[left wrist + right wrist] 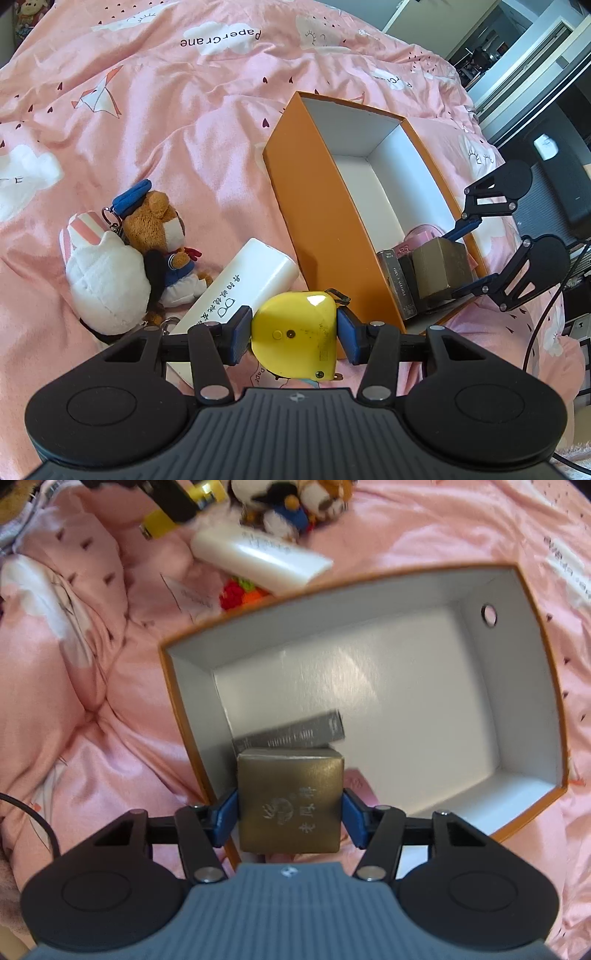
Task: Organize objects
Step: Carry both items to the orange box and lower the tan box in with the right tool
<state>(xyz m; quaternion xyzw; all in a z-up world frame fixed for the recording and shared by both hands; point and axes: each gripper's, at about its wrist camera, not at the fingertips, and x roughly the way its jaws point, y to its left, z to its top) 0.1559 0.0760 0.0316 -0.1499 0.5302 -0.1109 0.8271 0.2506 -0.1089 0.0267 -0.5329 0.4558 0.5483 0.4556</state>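
Left gripper (294,329) clamped on a yellow tape measure (295,332), blue pads against both its sides, held above the pink duvet (166,122) just beside the near corner of the orange box (314,206). Right gripper (289,812) pointing down into that box, pads against both sides of a bronze square carton (290,805) next to a grey card pack (291,733). On the duvet left of the box: white glasses case (251,280), bear plush (166,236), white bunny plush (103,280).

Orange box (314,206) w/ white inside, yellow tape measure (295,332), bronze carton (290,805), pink bedspread (166,122) w/ white clouds
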